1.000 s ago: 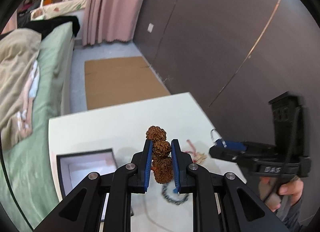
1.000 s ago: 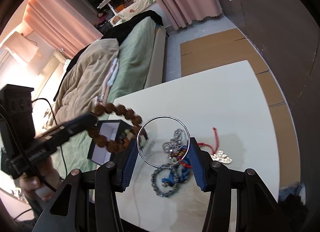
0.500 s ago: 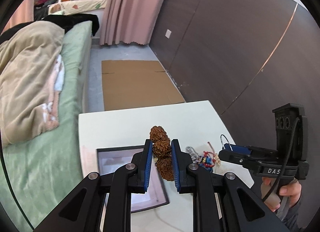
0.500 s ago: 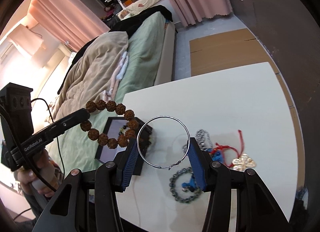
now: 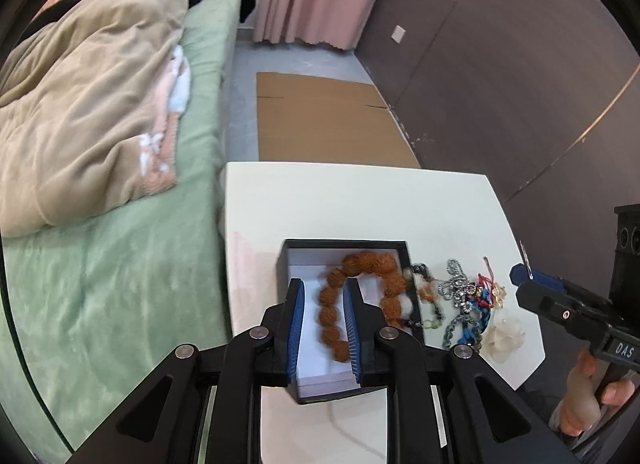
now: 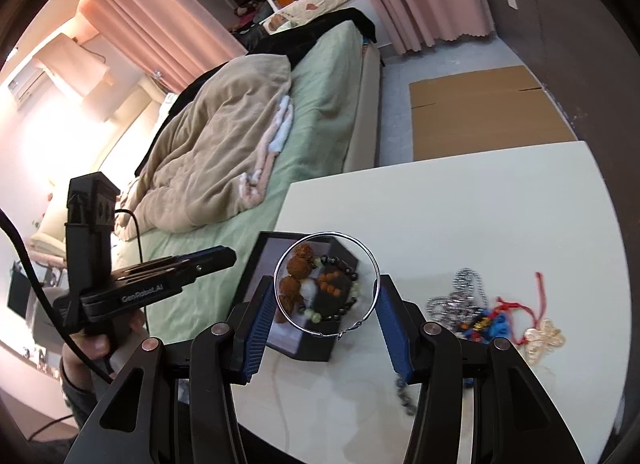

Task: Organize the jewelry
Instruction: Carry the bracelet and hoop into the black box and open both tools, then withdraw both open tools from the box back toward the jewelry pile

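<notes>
A black jewelry box (image 5: 344,244) with a white lining stands on the white table (image 5: 360,203). A brown bead bracelet (image 5: 362,292) lies in it, draped over its right wall. My left gripper (image 5: 323,318) hovers over the box, jaws a little apart around the bracelet's left strand, not squeezing it. My right gripper (image 6: 326,304) is shut on a thin silver hoop (image 6: 374,264), held above the box (image 6: 264,260) in the right wrist view. A pile of chains and cords (image 5: 466,300) lies right of the box.
A bed with a green sheet (image 5: 120,256) and a beige blanket runs along the table's left edge. Flat cardboard (image 5: 328,123) lies on the floor beyond the table. A dark wall (image 5: 500,63) stands to the right.
My left gripper carried the brown bracelet down over the box and opened; the bracelet now lies in the box. My right gripper moved left with the hoop, over the box.
</notes>
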`<state>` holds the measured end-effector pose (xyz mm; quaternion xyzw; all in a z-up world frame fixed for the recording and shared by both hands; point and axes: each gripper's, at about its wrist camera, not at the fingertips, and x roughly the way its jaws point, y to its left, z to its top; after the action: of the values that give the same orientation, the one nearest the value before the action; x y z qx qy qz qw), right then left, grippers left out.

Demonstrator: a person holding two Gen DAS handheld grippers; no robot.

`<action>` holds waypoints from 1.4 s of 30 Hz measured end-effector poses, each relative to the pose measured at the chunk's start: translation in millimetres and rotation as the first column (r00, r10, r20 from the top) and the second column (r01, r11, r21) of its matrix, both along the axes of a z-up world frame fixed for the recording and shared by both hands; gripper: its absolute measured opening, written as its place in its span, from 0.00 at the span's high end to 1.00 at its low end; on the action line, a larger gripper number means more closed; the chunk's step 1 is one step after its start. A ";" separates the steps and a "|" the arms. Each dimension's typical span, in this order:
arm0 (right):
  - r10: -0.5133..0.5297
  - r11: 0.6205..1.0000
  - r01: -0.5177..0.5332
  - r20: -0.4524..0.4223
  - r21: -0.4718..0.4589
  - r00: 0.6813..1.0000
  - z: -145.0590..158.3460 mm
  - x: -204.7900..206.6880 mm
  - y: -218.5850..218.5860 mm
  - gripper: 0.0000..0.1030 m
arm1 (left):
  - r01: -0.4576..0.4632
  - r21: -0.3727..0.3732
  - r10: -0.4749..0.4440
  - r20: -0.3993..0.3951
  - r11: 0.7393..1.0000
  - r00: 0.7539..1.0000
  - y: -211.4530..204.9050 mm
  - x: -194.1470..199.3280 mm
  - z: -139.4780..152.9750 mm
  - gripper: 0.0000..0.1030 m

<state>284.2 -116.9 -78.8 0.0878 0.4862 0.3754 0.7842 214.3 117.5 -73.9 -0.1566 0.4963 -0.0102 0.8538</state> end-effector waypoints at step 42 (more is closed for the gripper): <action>-0.086 0.990 0.080 -0.046 -0.112 0.995 2.0 -4.3 -27.9 0.18 | 0.092 -0.032 -0.088 0.107 0.995 0.990 -34.7 -7.1 22.4 0.17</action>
<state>279.9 -144.8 -76.8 0.0740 0.5216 0.3128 0.7903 207.2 82.9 -51.4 -0.1491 0.4568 -0.0661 0.8745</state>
